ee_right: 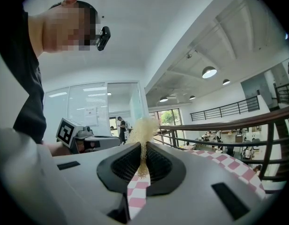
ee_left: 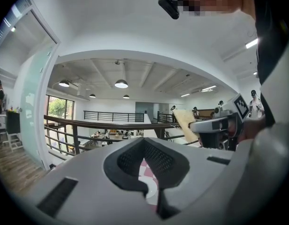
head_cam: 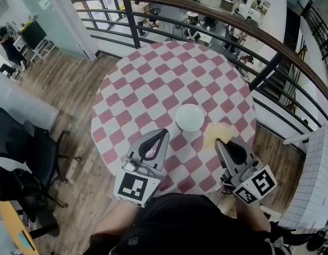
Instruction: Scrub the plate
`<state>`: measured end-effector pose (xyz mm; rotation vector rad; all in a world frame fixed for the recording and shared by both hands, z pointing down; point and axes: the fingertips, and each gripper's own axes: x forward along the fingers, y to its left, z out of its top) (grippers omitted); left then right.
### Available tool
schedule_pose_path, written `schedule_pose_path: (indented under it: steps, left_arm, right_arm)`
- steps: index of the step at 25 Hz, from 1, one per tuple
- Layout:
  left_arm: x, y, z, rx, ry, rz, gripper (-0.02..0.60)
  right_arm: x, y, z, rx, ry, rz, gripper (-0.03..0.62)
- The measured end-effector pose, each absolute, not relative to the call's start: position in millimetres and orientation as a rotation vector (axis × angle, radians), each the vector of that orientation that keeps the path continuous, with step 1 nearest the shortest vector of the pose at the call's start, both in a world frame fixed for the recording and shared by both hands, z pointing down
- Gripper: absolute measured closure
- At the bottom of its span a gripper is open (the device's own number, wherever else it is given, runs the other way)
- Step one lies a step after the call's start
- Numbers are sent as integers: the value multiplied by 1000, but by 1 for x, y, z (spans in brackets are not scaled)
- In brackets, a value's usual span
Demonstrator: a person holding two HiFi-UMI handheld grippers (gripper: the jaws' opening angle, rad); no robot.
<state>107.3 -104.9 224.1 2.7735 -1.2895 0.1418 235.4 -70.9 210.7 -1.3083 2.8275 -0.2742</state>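
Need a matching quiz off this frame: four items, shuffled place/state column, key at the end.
Items
1. plate
2. sponge
3. left gripper
4. black chair

Place or state
A. clamped in the right gripper
B. off the cloth, far left in the head view
C. on the checkered tablecloth, apart from both grippers
D. shut, nothing held

Pairs: 1-C, 2-A, 3-D, 4-B
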Motion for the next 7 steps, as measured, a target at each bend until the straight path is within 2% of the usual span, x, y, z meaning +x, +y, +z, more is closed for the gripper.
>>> schedule_pose_path:
  steps: [7]
  left_arm:
    - [107,-100,229,2779,-1273,146,577]
  right_arm:
    - [229,-68,218,-1308,2832,-281,556]
